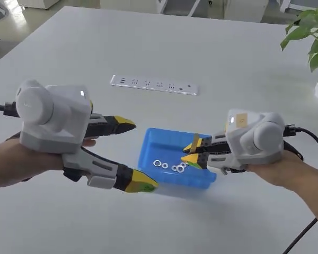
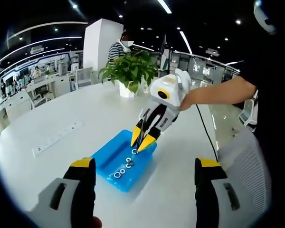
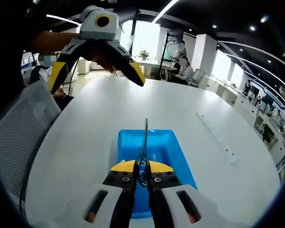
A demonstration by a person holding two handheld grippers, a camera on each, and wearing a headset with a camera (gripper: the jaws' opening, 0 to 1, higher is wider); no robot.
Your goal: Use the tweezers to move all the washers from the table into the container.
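Washers (image 1: pixel 169 166): a small cluster, all lying on the floor of the container, toward its near right side.
Container (image 1: pixel 159 144): a blue, shallow tray at mid tabletop, between your two grippers.
Tweezers (image 3: pixel 145 142): pinched in the closed jaws of your right gripper (image 1: pixel 191 152), with the points reaching out over the container. Whether they carry a washer is too fine to tell.
Left gripper (image 1: pixel 140 155): jaws spread wide and holding nothing, just beside the container's left edge.
Progress: every washer you can see is inside the container, so the move looks finished or nearly so. Check the tweezer points for a last one.
Tabletop (image 1: pixel 95 53): pale grey, smooth and broad.
Power strip (image 1: pixel 153 84): white, lying beyond the container.
Potted plant (image 1: pixel 310 37): at the far right.
Room: open office with strip ceiling lights, white pillars, desks, a mesh chair (image 3: pixel 19 137) and people in the distance.
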